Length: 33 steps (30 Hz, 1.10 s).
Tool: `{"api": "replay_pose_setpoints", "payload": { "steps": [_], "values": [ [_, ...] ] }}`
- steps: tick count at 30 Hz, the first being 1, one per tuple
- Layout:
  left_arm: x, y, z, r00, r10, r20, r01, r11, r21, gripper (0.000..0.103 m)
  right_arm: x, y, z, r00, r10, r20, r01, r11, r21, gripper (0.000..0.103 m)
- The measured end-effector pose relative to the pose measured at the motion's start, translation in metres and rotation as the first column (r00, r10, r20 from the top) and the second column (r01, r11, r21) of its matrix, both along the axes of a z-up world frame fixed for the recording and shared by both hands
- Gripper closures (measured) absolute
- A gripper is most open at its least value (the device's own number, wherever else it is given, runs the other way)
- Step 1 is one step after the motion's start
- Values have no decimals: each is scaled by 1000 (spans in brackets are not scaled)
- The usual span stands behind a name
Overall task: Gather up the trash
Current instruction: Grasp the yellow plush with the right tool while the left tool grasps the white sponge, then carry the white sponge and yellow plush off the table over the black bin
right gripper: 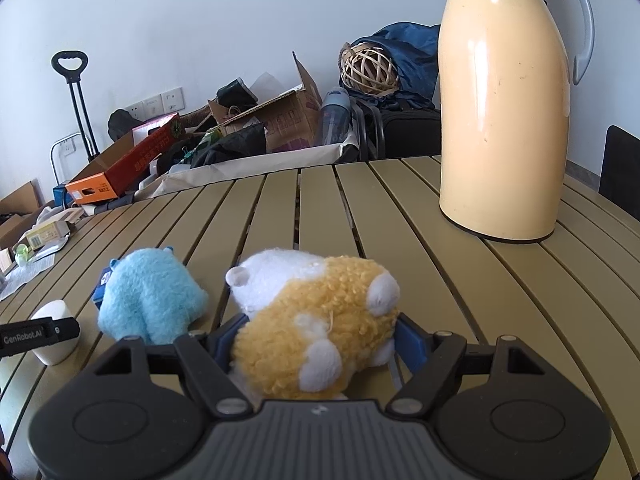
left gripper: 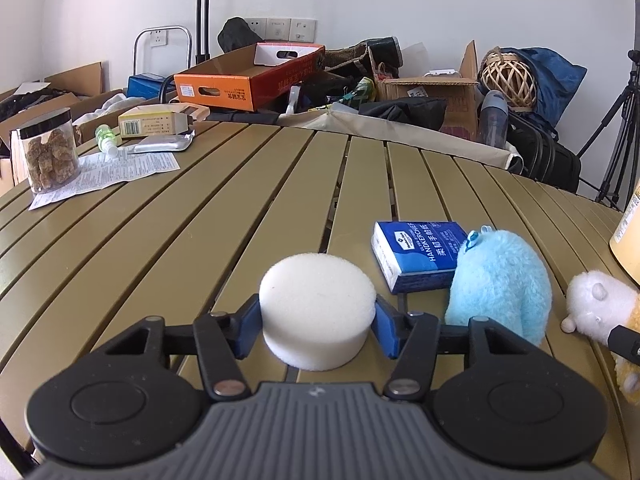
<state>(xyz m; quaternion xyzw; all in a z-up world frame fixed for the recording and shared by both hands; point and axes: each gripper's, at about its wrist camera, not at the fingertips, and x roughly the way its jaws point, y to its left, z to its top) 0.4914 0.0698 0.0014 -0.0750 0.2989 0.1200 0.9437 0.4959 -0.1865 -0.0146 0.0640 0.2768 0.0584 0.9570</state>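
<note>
My left gripper [left gripper: 316, 330] is shut on a round white sponge [left gripper: 316, 304], its blue pads pressing both sides, just above the slatted table [left gripper: 200, 220]. The sponge also shows at the left of the right wrist view [right gripper: 52, 312]. My right gripper [right gripper: 316, 340] is shut on a yellow-and-white plush toy [right gripper: 316, 320], which lies on the table. Its white head shows at the right edge of the left wrist view [left gripper: 592, 304]. A blue plush toy [left gripper: 500, 280] sits between the two grippers and shows again in the right wrist view [right gripper: 148, 296]. A blue handkerchief pack [left gripper: 420, 252] lies behind it.
A tall cream thermos [right gripper: 504, 120] stands at the right. At the far left are a jar of snacks [left gripper: 50, 152], a printed leaflet [left gripper: 108, 176], a small green bottle [left gripper: 106, 138] and a yellow box [left gripper: 156, 120]. Boxes and bags are piled beyond the table edge [left gripper: 360, 80].
</note>
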Motion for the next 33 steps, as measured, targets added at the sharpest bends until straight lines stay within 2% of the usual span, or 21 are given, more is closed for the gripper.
{"api": "replay_pose_setpoints", "payload": {
  "steps": [18,33],
  "values": [
    [-22,-5,14,998,-20,53,19,1000,20,45,-19,-11,7,999,20,47,-23,997,71,27],
    [-71,-20,31,988,-63,141,62,998,12,45,-59,-18,21,991,36,126,-47,995,91,27]
  ]
}}
